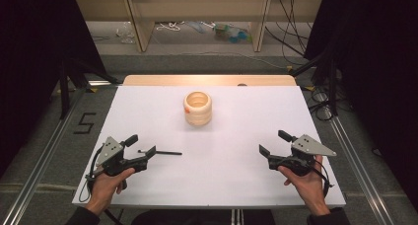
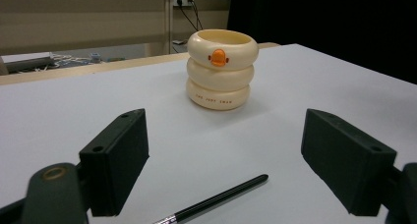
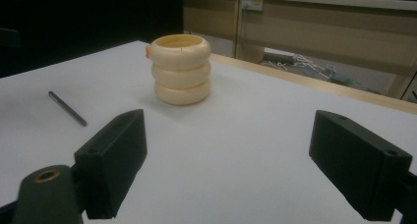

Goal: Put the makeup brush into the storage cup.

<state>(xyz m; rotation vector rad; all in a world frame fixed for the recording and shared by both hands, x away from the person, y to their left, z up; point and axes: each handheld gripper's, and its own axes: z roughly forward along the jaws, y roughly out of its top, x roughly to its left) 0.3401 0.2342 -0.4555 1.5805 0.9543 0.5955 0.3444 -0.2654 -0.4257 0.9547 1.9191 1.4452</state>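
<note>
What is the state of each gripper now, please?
Left gripper: jaws open, holding nothing; the thin black stick lies on the table beside them.
Right gripper: jaws open, holding nothing.

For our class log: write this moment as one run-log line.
left gripper: open, by brush | right gripper: open | cup: upright, untouched
</note>
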